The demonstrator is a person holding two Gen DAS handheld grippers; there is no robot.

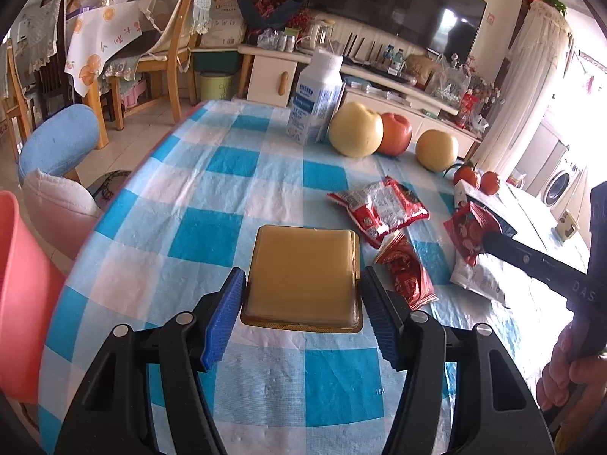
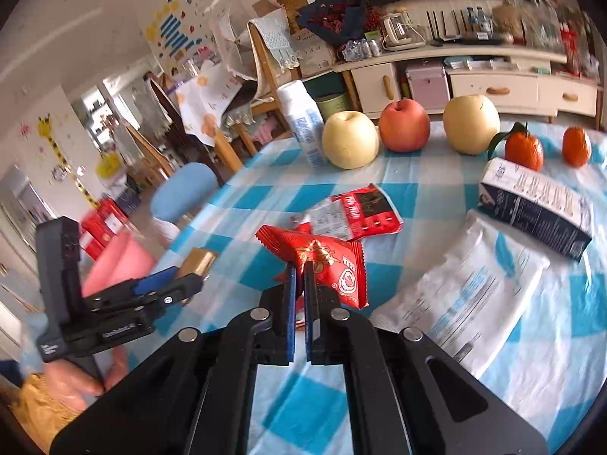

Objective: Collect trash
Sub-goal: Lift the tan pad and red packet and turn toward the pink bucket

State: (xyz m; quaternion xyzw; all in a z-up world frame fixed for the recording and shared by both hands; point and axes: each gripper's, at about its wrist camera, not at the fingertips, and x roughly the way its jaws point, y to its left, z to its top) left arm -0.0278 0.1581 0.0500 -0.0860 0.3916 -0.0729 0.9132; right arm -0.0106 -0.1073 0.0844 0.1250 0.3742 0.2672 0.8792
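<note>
Left tongs (image 1: pixel 301 288) have a square tan plastic tub with a sealed film lid (image 1: pixel 303 273) pinched between the blue ribbed pads (image 1: pixel 224 314), held above the desk's blue-and-white checked cloth (image 1: pixel 197 235); from the right wrist that same tub (image 2: pixel 199 261) is only a small gold-brown block at the tip of the left tongs (image 2: pixel 178 278), with a hand (image 2: pixel 81 379) under the handle. Right tongs (image 2: pixel 299 276) are clamped tight on a red foil snack wrapper with gold print (image 2: pixel 330 265), lifted clear of the cloth; the left-wrist view catches that wrapper (image 1: pixel 468 233) from the side at the end of the right tongs (image 1: pixel 483 242). Still lying on the desk: a flattened red-and-white snack packet (image 2: pixel 353 212) (image 1: pixel 379 208), a crumpled red wrapper (image 1: pixel 408 273) that only the left wrist shows clearly, a large white pouch with blue print (image 2: pixel 466 292), and a dark carton with white panels on its side (image 2: pixel 538 208), far plainer from the right wrist. Along the far edge, count one white bottle with a blue label (image 1: pixel 318 98), two yellow pears (image 2: pixel 349 140) (image 2: pixel 470 125), one red apple (image 2: pixel 404 125) and two tangerines (image 2: pixel 525 149) (image 2: pixel 576 146). Print on the packs is too small to read; the right tongs' arm shows the letters "DAS" (image 1: pixel 582 290).
</note>
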